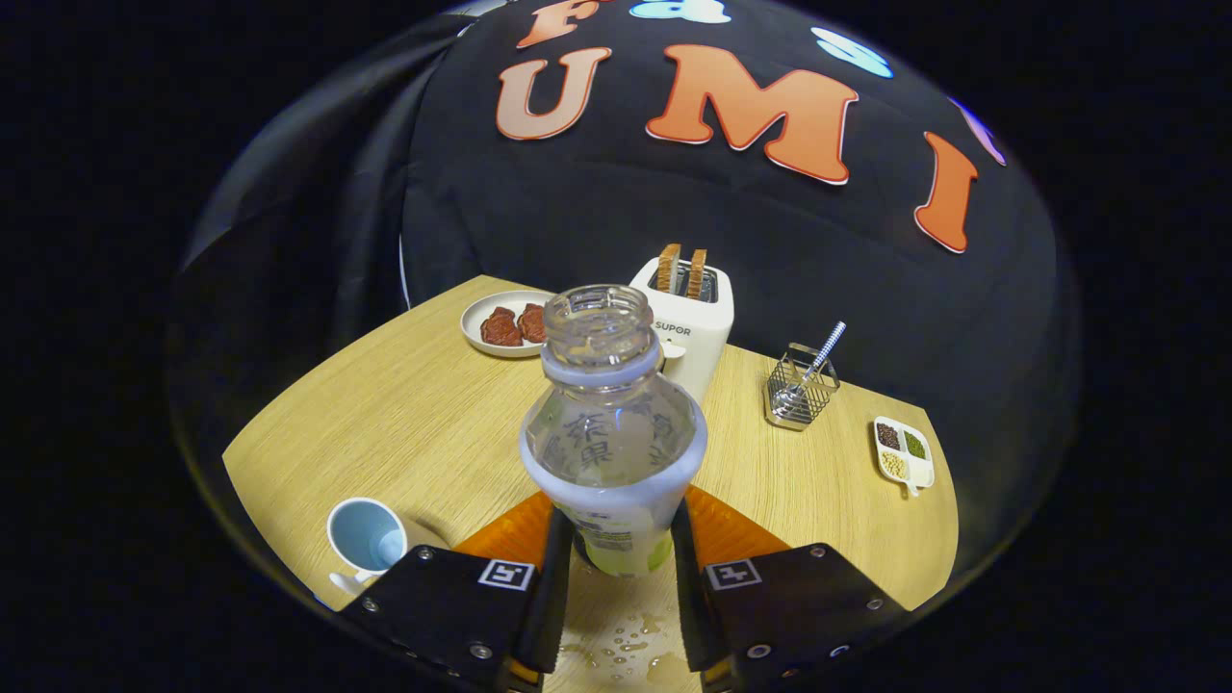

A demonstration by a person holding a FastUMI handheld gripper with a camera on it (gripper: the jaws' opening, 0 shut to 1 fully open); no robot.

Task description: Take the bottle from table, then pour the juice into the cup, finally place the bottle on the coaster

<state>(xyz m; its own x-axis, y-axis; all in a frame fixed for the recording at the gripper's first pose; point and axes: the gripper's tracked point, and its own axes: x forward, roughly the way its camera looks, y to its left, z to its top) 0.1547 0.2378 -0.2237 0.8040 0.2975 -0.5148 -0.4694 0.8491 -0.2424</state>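
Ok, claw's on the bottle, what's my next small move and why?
Probably lift the bottle slightly and carry it left toward the cup. The claw has both fingers pressed on the bottle's lower body, it stands upright with its cap off, and the cup sits just left of the fingers. Droplets lie on the table below, so move gently.

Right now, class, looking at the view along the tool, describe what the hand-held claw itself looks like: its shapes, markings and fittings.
The claw has two flat, angular black blocks, one on each side. Each block carries a small square black-and-white marker tag near its inner corner and several round silver screws along its edges. Two narrow fingers run forward from the blocks. Orange wedge-shaped parts show just ahead of the blocks.
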